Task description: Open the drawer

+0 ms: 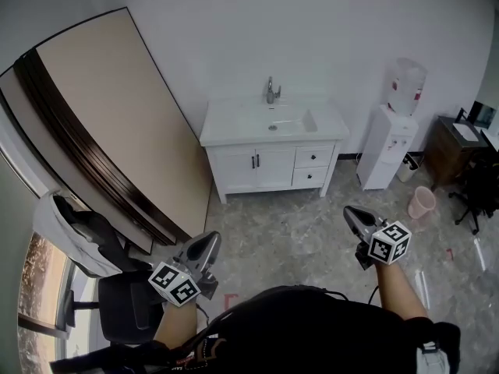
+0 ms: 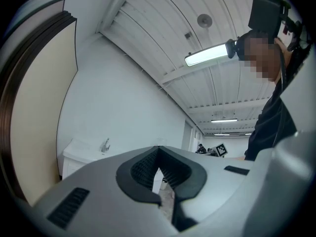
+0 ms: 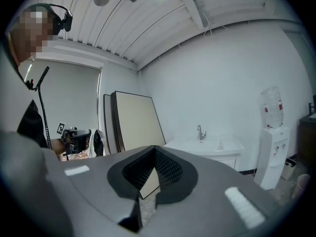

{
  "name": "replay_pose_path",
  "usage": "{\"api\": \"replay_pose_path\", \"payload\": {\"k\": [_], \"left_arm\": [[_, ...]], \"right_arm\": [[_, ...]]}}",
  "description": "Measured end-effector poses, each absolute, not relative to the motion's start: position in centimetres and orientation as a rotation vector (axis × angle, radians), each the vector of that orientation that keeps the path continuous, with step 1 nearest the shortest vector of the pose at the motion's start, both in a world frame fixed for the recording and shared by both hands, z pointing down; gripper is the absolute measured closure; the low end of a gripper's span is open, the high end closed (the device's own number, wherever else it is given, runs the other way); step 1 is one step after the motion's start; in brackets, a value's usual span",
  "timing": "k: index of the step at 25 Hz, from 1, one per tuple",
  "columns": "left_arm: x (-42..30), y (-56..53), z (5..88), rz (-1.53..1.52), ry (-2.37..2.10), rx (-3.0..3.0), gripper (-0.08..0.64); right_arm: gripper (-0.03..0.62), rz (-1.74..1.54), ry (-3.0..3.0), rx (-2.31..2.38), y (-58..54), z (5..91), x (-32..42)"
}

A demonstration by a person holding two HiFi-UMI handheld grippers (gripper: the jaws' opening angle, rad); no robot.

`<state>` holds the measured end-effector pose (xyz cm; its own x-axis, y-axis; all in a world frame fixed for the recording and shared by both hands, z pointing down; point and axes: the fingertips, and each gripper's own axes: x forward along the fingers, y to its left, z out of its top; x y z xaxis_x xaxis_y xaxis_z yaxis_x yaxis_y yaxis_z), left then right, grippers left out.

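Note:
A white vanity cabinet (image 1: 253,166) with a sink and tap stands against the far wall. Its two small drawers, the upper drawer (image 1: 314,157) and the lower drawer (image 1: 310,176), sit at its right side and both are closed. My left gripper (image 1: 209,242) is held low at the left, far short of the cabinet, jaws shut and empty. My right gripper (image 1: 352,213) is at the right, also well back from it, shut on nothing. The left gripper view shows the left gripper (image 2: 158,149) with the vanity (image 2: 79,154) small beyond; the right gripper (image 3: 154,148) points left of the vanity (image 3: 212,147).
A white water dispenser (image 1: 394,131) stands right of the vanity, with a pink bin (image 1: 422,202) on the floor near it. Large beige panels (image 1: 101,123) lean on the left wall. An office chair (image 1: 117,302) is at my left, a wooden side table (image 1: 448,150) at far right.

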<state>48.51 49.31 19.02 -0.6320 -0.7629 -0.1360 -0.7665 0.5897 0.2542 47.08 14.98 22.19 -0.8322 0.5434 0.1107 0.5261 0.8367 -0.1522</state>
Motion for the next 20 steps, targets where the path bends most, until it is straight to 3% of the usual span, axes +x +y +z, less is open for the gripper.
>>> {"api": "replay_pose_path", "payload": {"k": [12, 20], "left_arm": [[41.1, 58.0, 20.7, 0.479, 2.815, -1.356, 0.566], [37.4, 56.7, 21.7, 0.499, 2.870, -1.277, 0.566]], "right_arm": [[0.595, 0.180, -2.808, -0.864, 24.9, 24.3, 39.5], [0.595, 0.190, -2.765, -0.944, 23.8, 24.9, 33.8]]}}
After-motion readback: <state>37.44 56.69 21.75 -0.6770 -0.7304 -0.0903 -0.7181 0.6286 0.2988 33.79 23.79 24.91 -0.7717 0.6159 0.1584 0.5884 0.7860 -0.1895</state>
